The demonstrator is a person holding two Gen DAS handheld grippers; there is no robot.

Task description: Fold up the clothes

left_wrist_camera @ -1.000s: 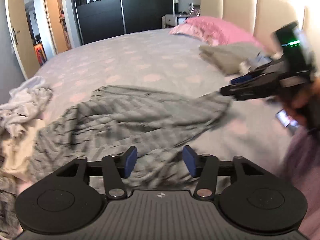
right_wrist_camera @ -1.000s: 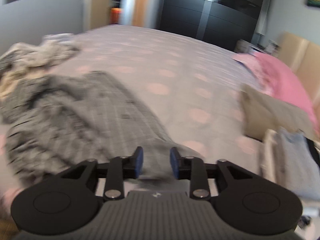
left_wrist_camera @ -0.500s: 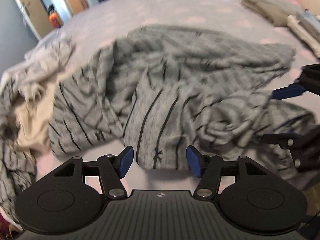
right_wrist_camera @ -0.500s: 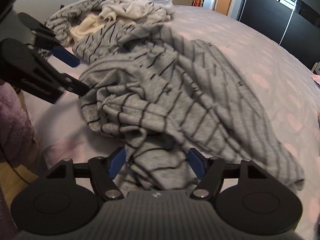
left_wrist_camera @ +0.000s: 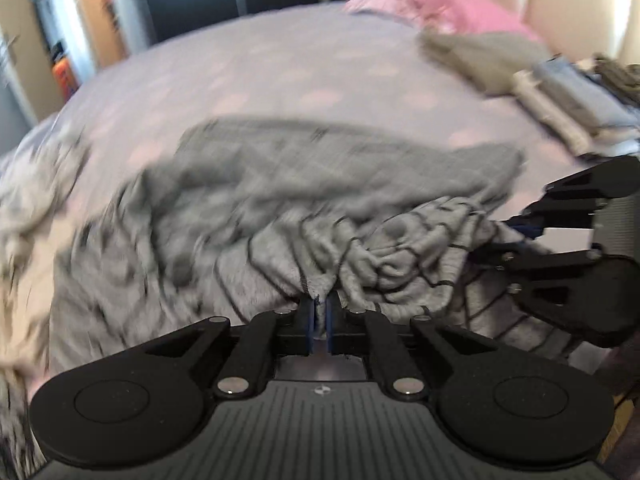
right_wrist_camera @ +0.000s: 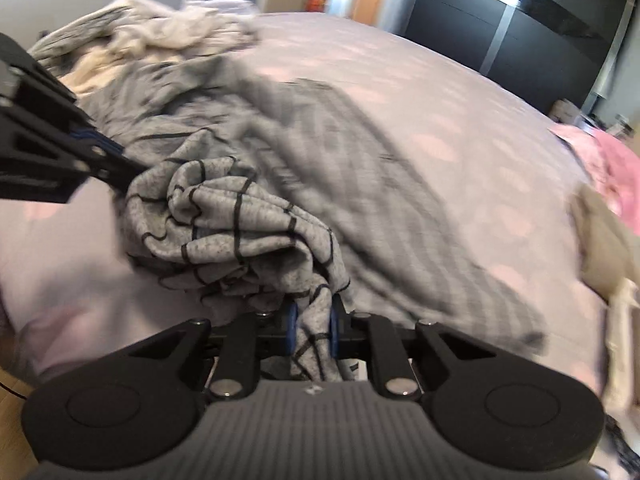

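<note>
A grey garment with thin dark stripes (left_wrist_camera: 280,200) lies crumpled on the bed and is bunched between both grippers. My left gripper (left_wrist_camera: 319,308) is shut on a fold of its near edge. In the same view my right gripper (left_wrist_camera: 516,236) comes in from the right, its tips buried in the cloth. In the right wrist view the right gripper (right_wrist_camera: 313,320) has its jaws closing on a thick fold of the garment (right_wrist_camera: 224,208), and the blue pads press the cloth. The left gripper (right_wrist_camera: 116,160) bites the bunch from the left.
The bed (left_wrist_camera: 280,72) has a lilac cover with pale pink spots. A heap of unfolded clothes (right_wrist_camera: 160,32) sits at its far left. Folded items (left_wrist_camera: 560,92) and a pink pillow (left_wrist_camera: 440,4) lie by the headboard. A dark wardrobe (right_wrist_camera: 520,20) stands behind.
Both grippers stood open over the garment half a second ago. Each has since dropped onto it and shut on a fold, and the cloth between them has bunched up.
</note>
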